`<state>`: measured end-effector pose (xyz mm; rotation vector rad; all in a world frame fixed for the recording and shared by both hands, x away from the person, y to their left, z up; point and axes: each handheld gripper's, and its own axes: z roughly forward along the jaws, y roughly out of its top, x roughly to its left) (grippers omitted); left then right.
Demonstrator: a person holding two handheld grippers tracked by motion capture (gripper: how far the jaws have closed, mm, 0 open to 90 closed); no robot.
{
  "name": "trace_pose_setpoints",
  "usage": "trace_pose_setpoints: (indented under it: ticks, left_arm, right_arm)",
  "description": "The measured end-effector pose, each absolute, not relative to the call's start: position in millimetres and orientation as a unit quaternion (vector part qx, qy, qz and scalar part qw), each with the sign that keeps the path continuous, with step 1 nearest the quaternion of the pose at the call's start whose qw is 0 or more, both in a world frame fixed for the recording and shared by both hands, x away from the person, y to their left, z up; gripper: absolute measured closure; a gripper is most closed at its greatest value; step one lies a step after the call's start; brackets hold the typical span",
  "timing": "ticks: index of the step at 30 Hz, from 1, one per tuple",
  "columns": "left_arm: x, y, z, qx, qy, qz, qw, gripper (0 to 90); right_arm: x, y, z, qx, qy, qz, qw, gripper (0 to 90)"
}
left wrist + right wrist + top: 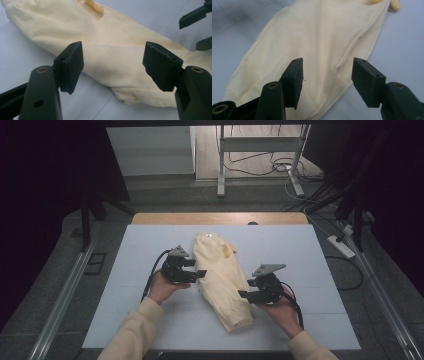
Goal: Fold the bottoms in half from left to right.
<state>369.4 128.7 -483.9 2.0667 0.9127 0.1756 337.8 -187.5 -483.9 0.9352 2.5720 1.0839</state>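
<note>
Flanking garment: both grippers, one on each long side.
Left jaws: wide apart, nothing between the pads; cloth lies just past them.
Right jaws: parted, nothing gripped; cloth edge lies beyond and below the gap.
Left gripper (199,268): beside the garment's left edge, tips pointing at it, whether touching cannot be told.
Right gripper (245,294): at the garment's right edge, lower down, tips pointing at it.
Garment (221,277): cream, folded into a long strip, lying flat at mid-worktop, running slantwise from far left to near right.
Worktop (150,245): pale blue sheet, wooden strip along the far edge.
</note>
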Motion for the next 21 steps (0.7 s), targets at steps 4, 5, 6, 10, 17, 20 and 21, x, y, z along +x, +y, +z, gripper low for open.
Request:
trace_pose_setpoints:
  ticks: [4, 5, 6, 10, 17, 20, 21]
  left_arm:
    - [369.4, 128.5, -484.1, 0.826, 0.364, 0.070, 0.425, 32.6]
    - [369.4, 128.7, -484.1, 0.826, 0.364, 0.069, 0.424, 32.6]
    - [369.4, 128.8, -484.1, 0.826, 0.364, 0.069, 0.424, 32.6]
    - [369.2, 128.3, -484.1, 0.826, 0.363, 0.070, 0.425, 32.6]
    - [369.5, 128.3, -484.3, 0.827, 0.362, 0.069, 0.424, 32.6]
    - [369.5, 128.0, -484.7, 0.829, 0.361, 0.069, 0.422, 32.6]
    - [369.5, 128.0, -484.7, 0.829, 0.361, 0.069, 0.422, 32.6]
  right_arm:
    - [344.0, -187.5, -487.8, 0.325, 0.869, 0.359, 0.103, 41.5]
    - [345.3, -187.6, -488.7, 0.325, 0.870, 0.356, 0.105, 41.4]
    - [346.4, -187.6, -489.4, 0.328, 0.869, 0.355, 0.107, 41.3]
    - [352.2, -188.1, -492.6, 0.336, 0.867, 0.351, 0.108, 40.2]
    - [360.1, -183.6, -501.3, 0.344, 0.869, 0.340, 0.108, 38.6]
    - [361.8, -179.9, -504.5, 0.343, 0.871, 0.335, 0.108, 37.6]
    - [363.0, -178.8, -505.8, 0.342, 0.872, 0.334, 0.109, 37.5]
